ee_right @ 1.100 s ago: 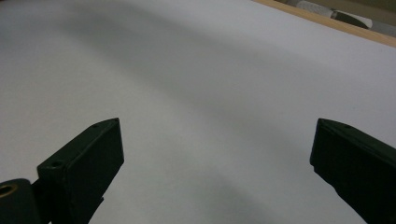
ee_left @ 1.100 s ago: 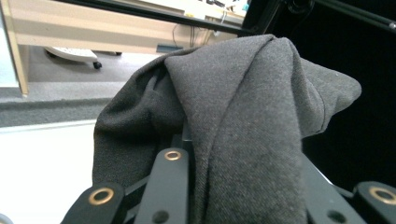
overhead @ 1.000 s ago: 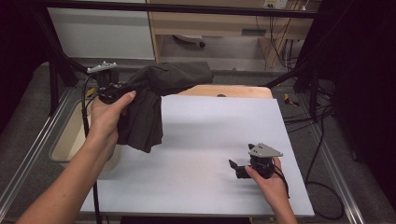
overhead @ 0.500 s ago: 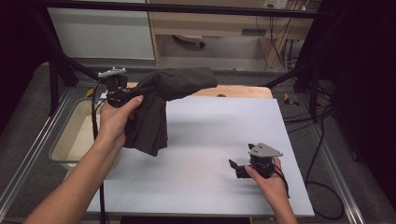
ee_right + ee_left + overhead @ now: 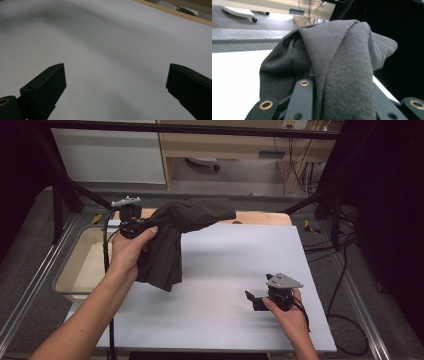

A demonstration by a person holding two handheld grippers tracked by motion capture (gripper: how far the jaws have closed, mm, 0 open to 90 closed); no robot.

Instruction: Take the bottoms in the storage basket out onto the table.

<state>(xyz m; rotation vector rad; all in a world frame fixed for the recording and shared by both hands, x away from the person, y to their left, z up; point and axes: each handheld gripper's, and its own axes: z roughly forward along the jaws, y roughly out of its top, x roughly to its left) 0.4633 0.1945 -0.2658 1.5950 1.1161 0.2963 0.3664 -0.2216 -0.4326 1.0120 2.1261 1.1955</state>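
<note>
Left hand-held gripper clamps cloth above table

The cloth hangs over the table's far left corner, above the surface, one end stretching right along the far edge. The left gripper is at its left end. A tub sits off the left edge. The right gripper rests near the near right corner

The cloth was dark grey, matt, finely woven fabric. The table looked smooth, matt white, with a bare wood edge at 12 o'clock. The tub was glossy beige plastic.
</note>
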